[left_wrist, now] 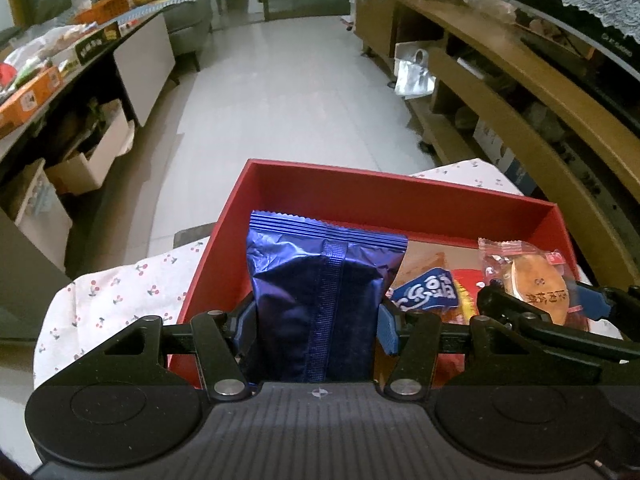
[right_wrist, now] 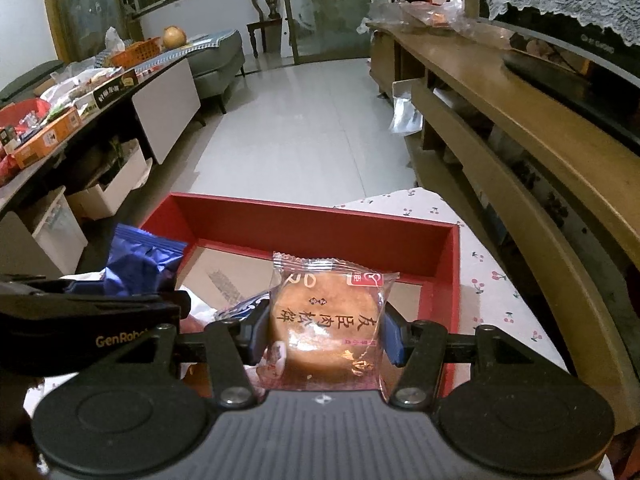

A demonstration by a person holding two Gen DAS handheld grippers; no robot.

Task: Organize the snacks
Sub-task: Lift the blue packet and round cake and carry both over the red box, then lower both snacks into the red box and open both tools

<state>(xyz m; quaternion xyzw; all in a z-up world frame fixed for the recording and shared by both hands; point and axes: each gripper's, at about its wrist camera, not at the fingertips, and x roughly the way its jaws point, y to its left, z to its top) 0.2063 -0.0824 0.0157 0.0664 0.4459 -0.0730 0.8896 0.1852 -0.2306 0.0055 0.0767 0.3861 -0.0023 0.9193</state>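
While both tools hang over the red box (left_wrist: 360, 196), the room crowds in on either side — a long wooden shelf unit (right_wrist: 500, 92) runs along the right, and a low cabinet (right_wrist: 160, 96) on the left is piled with cartons and an orange basket (right_wrist: 138, 51). That box sits on a cherry-print cloth (left_wrist: 120, 292) covering the surface, its cardboard floor partly bare, with a blue-and-white wrapper (left_wrist: 428, 290) and some red packaging lying at its near end. Nothing stands between either tool and the box.

Held in the left tool (left_wrist: 316, 320) is a blue foil packet (left_wrist: 316, 280), upright, long axis running away from the camera, crimped end towards the far wall, back seam facing up. Clamped by the right tool (right_wrist: 324, 332) is a clear-wrapped round pastry (right_wrist: 324, 320) — flat face up, its printed characters upside down to the camera. Each tool is partly closed, pads pressing its packet's sides, and both tip steeply down side by side above the box's near end.
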